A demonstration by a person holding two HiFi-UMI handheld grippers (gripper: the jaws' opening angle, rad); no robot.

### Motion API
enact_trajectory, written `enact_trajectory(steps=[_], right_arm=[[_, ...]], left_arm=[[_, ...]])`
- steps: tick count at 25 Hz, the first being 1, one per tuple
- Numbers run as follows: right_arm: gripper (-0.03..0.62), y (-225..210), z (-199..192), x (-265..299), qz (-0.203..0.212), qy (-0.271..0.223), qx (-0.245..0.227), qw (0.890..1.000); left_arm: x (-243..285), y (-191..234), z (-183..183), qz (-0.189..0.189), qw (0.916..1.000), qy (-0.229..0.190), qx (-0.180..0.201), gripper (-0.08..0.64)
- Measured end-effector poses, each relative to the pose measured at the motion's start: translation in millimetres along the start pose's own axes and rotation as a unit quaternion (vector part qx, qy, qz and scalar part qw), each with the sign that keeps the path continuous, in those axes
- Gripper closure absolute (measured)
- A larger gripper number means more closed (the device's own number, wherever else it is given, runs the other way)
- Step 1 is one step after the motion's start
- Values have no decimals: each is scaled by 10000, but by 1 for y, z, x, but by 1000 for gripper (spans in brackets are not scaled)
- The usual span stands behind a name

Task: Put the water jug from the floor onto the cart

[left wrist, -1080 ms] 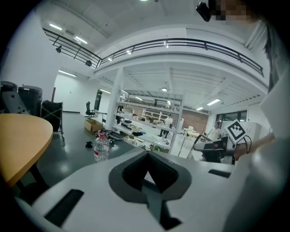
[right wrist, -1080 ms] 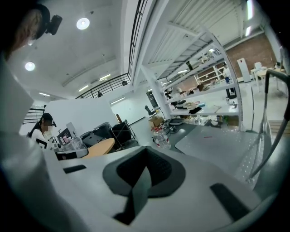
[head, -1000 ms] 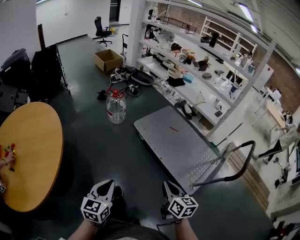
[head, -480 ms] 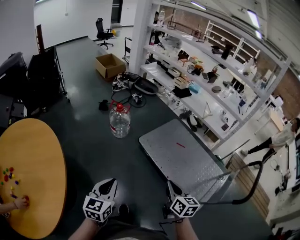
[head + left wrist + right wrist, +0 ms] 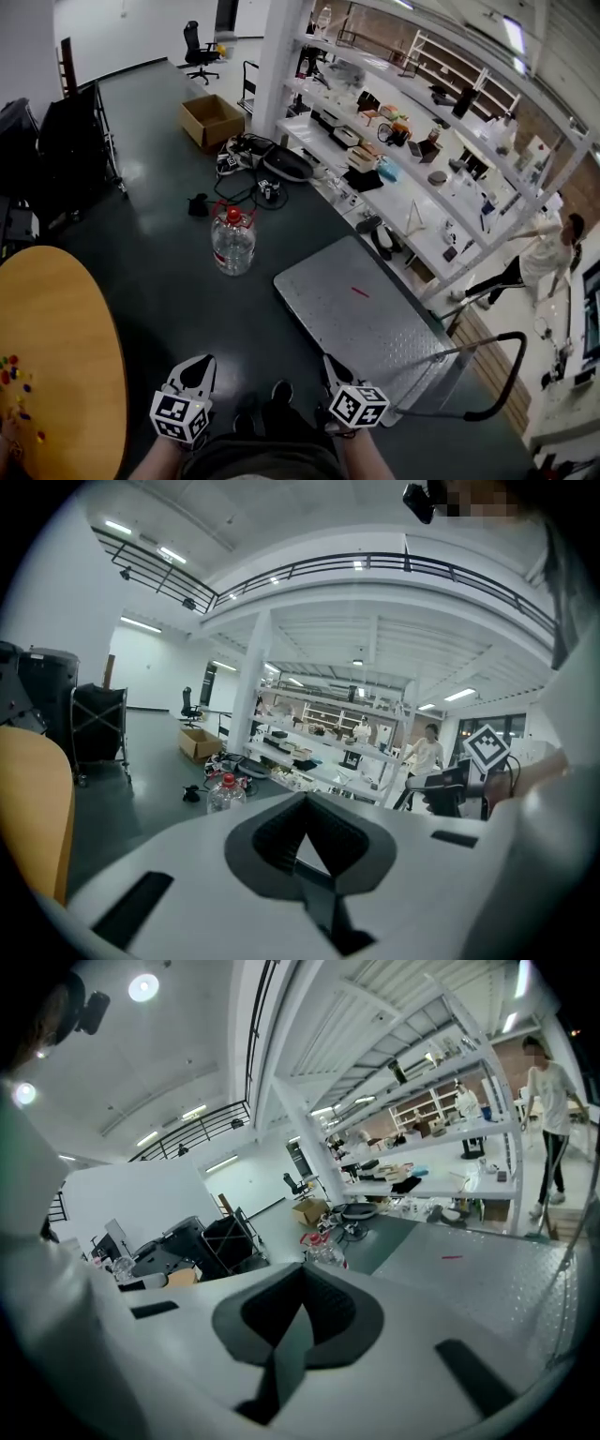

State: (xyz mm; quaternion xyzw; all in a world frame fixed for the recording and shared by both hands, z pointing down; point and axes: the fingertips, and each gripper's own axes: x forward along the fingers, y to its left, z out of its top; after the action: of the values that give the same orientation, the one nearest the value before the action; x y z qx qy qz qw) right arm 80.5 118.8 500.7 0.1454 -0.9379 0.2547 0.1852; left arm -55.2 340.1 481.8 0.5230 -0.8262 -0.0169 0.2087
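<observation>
Two hand-held grippers are hanging low at the bottom of the head view, each carrying a cube with black-and-white square markers. The left gripper (image 5: 196, 362) and the right gripper (image 5: 330, 362) are both pointing forward over the dark grey floor (image 5: 159, 253). Both claws are sitting pressed together, as each gripper view is showing, with nothing pinched between the black pads. A clear plastic water jug with a red cap and red handle (image 5: 232, 246) is standing upright on the floor ahead of the grippers. It is standing near the far left corner of the flat grey metal platform cart (image 5: 347, 314) but apart from it. A small red mark (image 5: 360, 292) is showing on the cart's deck, and its black tubular push handle (image 5: 517, 349) is rising at the end closer to the right gripper. Beyond the jug, a tangle of black cables (image 5: 253, 164) is lying at the foot of a long white shelving unit (image 5: 412, 178) crowded with small items, and an open brown cardboard box (image 5: 212, 120) is sitting further back. A round orange wooden table (image 5: 56, 356) is filling the lower left, and a person in a white top (image 5: 544, 253) is standing past the shelving on the right.
</observation>
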Motion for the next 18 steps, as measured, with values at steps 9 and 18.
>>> enact_trajectory(steps=[9,18], right_arm=[[601,-10,55,131,654,278,-84,9974],[601,-46,136,246,1149,577,-361,9910]], left_arm=[[81,33,37,377,9993,-10,17,555],[211,59,97,681,9975,-153,-87,555]])
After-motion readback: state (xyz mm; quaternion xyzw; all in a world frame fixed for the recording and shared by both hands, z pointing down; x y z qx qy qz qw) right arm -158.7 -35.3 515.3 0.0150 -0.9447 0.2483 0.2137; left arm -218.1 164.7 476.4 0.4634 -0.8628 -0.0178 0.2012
